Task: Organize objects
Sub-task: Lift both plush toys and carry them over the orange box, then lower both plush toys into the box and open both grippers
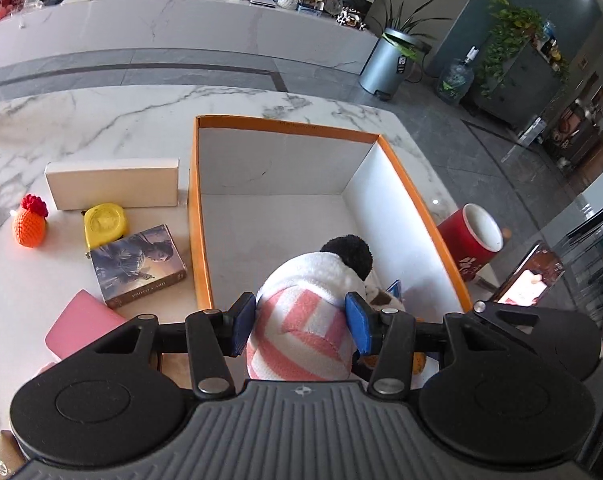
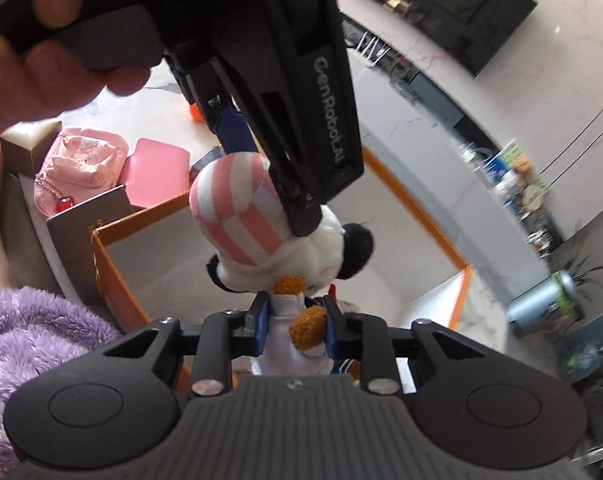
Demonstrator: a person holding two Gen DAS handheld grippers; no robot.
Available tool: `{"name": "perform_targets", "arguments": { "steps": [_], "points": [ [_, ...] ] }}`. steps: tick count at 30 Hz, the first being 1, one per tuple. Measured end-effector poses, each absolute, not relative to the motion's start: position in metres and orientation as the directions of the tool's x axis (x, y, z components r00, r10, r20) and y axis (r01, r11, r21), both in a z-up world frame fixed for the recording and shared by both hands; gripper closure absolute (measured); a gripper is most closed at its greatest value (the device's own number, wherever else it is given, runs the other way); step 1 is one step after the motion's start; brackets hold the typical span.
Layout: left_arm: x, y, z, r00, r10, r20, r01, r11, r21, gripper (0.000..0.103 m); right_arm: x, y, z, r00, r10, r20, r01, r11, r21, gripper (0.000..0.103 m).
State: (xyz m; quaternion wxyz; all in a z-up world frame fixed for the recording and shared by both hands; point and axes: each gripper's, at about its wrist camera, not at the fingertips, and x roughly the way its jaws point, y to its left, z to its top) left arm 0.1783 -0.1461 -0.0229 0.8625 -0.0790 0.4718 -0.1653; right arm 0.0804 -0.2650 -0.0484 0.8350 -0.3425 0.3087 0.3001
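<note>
Orange-rimmed and white inside, the cardboard box (image 1: 285,160) sits open on the marble table (image 1: 101,120); its floor is bare except near the right wall, where a small plush and something blue lie partly hidden. The left gripper (image 1: 301,320) holds the panda plush (image 1: 301,320) over that box, its blue pads (image 1: 359,322) pinching the pink-and-white striped body, black ear pointing away. The right gripper (image 2: 295,328) has its fingers clamped on the brown bear plush (image 2: 301,320) in white clothing, held just under the panda above the box's near corner. Only the left wrist view shows the photo card box (image 1: 137,264), yellow case (image 1: 103,222), crochet pineapple (image 1: 30,224) and red cup (image 1: 477,240); only the right wrist view shows the pink pouch (image 2: 81,164) and the person's hand (image 2: 41,60) and purple sleeve (image 2: 41,340).
</note>
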Motion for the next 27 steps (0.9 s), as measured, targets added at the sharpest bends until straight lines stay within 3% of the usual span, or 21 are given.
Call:
{"name": "perform_targets", "arguments": {
  "steps": [11,20,24,27],
  "points": [
    [0.174,-0.164,-0.037,0.44,-0.284,-0.852,0.216,0.954,-0.206,0.043,0.109,-0.285,-0.058,0.454,0.387,-0.803,-0.79,0.591,-0.162,0.075],
    [0.176,-0.167,-0.046,0.316,-0.316,-0.895,0.22,0.941,-0.255,0.043,0.133,-0.305,-0.066,0.248,0.406,-0.88,-0.728,0.677,0.107,0.073],
    [0.177,-0.166,-0.041,0.312,-0.32,-0.895,0.243,0.937,-0.25,0.043,0.132,-0.322,-0.053,0.262,0.441,-0.858,-0.695,0.704,0.15,0.071],
    [0.18,-0.169,-0.03,0.354,-0.31,-0.882,0.298,0.932,-0.207,0.043,0.131,-0.324,-0.042,0.317,0.388,-0.865,-0.692,0.718,0.069,0.071]
  ]
}}
